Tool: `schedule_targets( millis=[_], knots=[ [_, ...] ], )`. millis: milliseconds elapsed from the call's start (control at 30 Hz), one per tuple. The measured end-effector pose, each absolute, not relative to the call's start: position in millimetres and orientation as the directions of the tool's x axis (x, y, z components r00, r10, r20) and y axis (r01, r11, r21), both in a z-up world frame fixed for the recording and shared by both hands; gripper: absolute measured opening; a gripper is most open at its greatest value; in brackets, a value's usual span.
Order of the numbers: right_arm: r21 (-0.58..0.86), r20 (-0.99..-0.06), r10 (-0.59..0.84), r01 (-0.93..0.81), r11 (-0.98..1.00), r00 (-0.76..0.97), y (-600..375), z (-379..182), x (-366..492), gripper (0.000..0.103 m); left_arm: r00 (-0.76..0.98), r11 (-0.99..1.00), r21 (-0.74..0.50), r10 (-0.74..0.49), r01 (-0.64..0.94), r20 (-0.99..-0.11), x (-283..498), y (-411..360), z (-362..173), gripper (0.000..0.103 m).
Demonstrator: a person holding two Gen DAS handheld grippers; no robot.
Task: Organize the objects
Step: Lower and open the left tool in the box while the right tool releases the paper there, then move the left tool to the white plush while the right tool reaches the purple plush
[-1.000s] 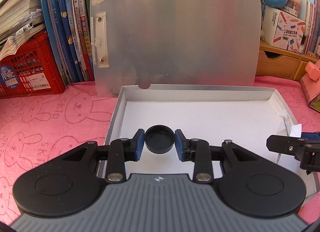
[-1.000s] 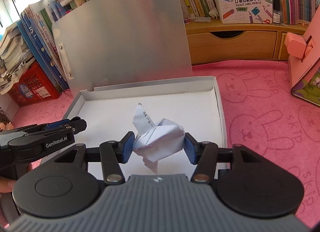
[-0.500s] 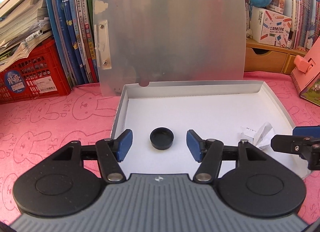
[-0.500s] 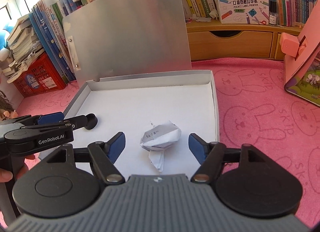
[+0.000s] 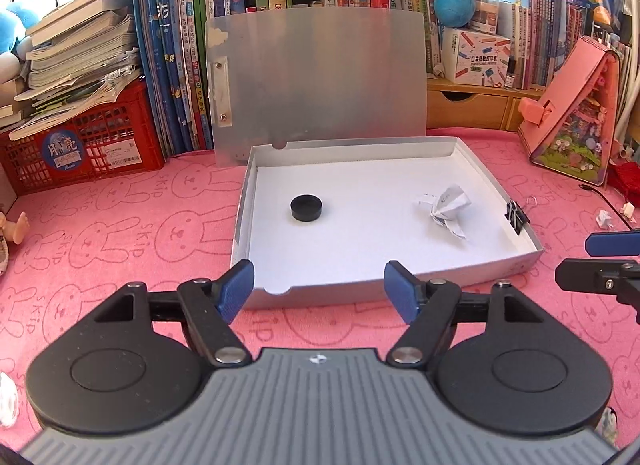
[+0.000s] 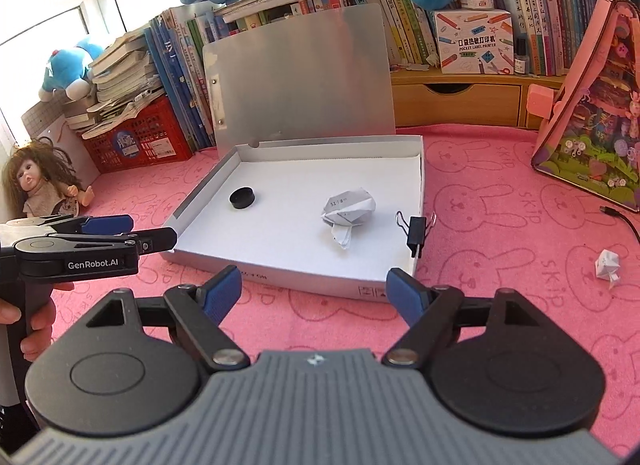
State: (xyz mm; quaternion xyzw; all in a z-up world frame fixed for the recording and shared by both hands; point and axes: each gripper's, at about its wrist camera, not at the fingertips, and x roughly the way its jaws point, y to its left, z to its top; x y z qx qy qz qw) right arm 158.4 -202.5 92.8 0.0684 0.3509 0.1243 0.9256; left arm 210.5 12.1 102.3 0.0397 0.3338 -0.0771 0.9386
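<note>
the pink cloth (image 5: 120,225) with bunny shapes covers the whole table. at the back stand rows of books (image 5: 176,77), a red crate (image 5: 84,141) with more books piled on it, and soft toys on top. a pink toy house (image 6: 592,113) leans at the right side. a doll (image 6: 40,185) sits at the left edge in the right wrist view.

the box (image 5: 496,193) lies open in the middle of the cloth, with its grey lid (image 5: 316,81) standing up behind it. its floor is white.

the left gripper (image 5: 318,285) is over the cloth, just in front of the near wall of the box. its jaws have just been opening and now stand wide apart, with nothing between them. the right gripper (image 6: 314,291) is also in front of the box, beside the left one. its jaws have just been opening too and are spread wide, with nothing between them. a hand (image 6: 36,325) holds the left gripper's handle.

the paper ball (image 5: 446,207) lies in the right half of the box, on the floor. the black cap (image 5: 306,207) lies in the left half, well apart from the paper. a black clip (image 6: 416,231) is pinched on the right wall of the box. a small white paper bit (image 6: 608,263) lies on the cloth to the right, outside the box.
</note>
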Motion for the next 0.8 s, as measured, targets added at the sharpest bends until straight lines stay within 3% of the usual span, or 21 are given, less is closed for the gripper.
schedule_targets(
  millis=[200, 567, 800],
  knots=[
    [0.194, -0.630, 0.284, -0.207, 0.959, 0.723, -195.1, 81.0, 105.9, 0.087, 0.763, 0.977, 0.003, -0.163, 0.211, -0.625, 144.4, 19.8, 89.5, 0.082],
    [0.428, -0.662, 0.388, -0.102, 0.898, 0.641, -206.7, 45.4, 84.1, 0.087, 0.760, 0.961, -0.065, -0.254, 0.270, -0.599, 76.0, 22.7, 58.0, 0.093],
    [0.448, -0.674, 0.379, -0.058, 0.892, 0.634, -200.7, 32.5, 91.3, 0.091, 0.770, 0.933, -0.027, -0.312, 0.358, -0.556, 62.1, 9.2, 55.2, 0.097]
  ],
)
